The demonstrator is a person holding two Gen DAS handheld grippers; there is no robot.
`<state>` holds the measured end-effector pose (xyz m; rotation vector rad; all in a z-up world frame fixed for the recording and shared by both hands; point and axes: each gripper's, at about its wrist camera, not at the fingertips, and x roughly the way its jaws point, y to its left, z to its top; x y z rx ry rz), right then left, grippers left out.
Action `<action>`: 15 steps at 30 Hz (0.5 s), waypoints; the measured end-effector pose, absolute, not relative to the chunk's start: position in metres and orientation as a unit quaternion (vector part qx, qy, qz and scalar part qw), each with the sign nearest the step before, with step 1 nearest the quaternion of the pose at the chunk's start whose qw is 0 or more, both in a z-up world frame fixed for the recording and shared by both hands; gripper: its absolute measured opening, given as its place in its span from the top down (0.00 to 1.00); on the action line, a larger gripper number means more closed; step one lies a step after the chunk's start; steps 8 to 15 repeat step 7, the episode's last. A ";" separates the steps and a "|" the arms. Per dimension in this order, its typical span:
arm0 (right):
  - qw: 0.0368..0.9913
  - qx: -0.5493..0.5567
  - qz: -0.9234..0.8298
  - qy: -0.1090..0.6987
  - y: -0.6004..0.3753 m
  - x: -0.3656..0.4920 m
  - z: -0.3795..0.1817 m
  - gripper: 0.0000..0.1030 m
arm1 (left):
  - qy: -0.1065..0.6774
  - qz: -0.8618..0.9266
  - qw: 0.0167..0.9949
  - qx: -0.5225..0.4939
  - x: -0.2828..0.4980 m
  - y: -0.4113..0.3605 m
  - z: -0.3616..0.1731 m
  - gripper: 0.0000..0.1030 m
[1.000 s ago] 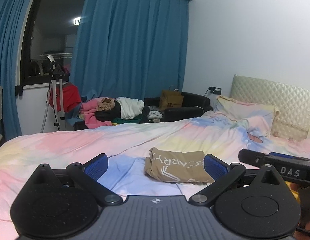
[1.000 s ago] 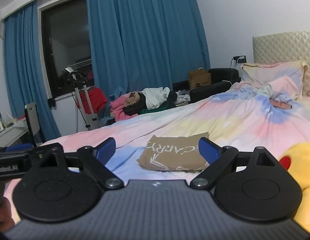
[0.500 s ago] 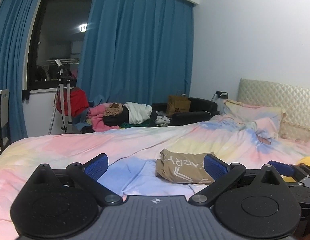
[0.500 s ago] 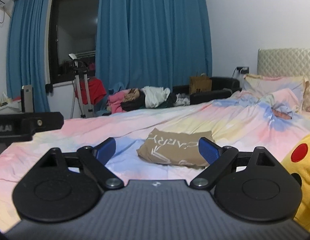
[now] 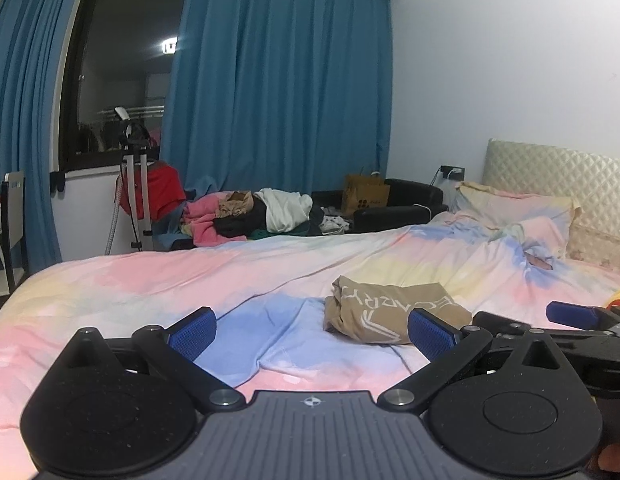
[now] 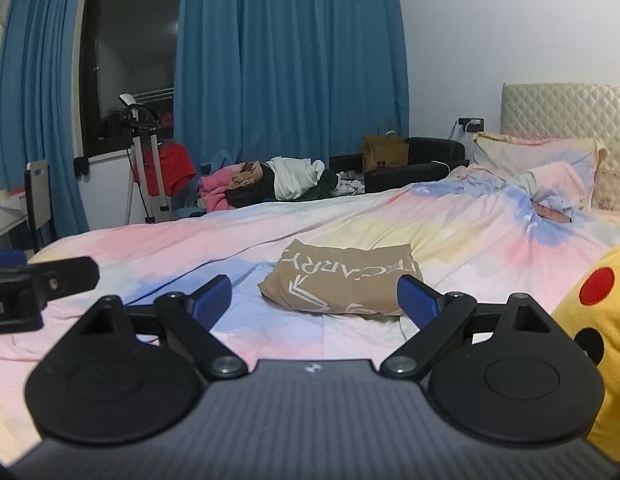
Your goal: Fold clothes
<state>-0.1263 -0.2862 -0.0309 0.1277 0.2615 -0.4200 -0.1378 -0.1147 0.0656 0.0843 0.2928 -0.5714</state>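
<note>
A tan folded garment (image 5: 393,310) with white lettering lies on the pastel bedspread (image 5: 230,280); it also shows in the right wrist view (image 6: 345,282). My left gripper (image 5: 311,328) is open and empty, held back from the garment and left of it. My right gripper (image 6: 315,298) is open and empty, just short of the garment. The right gripper shows at the right edge of the left wrist view (image 5: 569,316). Part of the left gripper shows at the left edge of the right wrist view (image 6: 42,280).
A yellow plush toy (image 6: 593,320) sits on the bed at my right. A pile of unfolded clothes (image 5: 262,212) lies beyond the far bed edge, with a tripod (image 5: 132,184), paper bag (image 5: 365,198), black sofa (image 5: 405,208) and blue curtains behind. Pillows (image 5: 513,212) lean on the headboard.
Both grippers have pulled back and levelled out, so the garment sits further right in the left wrist view. The garment has not moved. Both jaws stay open.
</note>
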 end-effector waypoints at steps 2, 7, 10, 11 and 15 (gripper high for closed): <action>0.967 0.061 -0.209 0.131 -0.286 -0.126 -0.031 0.11 | 0.142 -0.281 0.948 0.047 -0.139 -0.117 0.064 0.00; 0.966 0.067 -0.211 0.131 -0.288 -0.126 -0.031 0.11 | 0.148 -0.283 0.946 0.053 -0.137 -0.120 0.060 0.00; 0.966 0.067 -0.211 0.131 -0.288 -0.126 -0.031 0.11 | 0.148 -0.283 0.946 0.053 -0.137 -0.120 0.060 0.00; 0.966 0.067 -0.211 0.131 -0.288 -0.126 -0.031 0.11 | 0.148 -0.283 0.946 0.053 -0.137 -0.120 0.060 0.00; 0.966 0.067 -0.211 0.131 -0.288 -0.126 -0.031 0.11 | 0.148 -0.283 0.946 0.053 -0.137 -0.120 0.060 0.00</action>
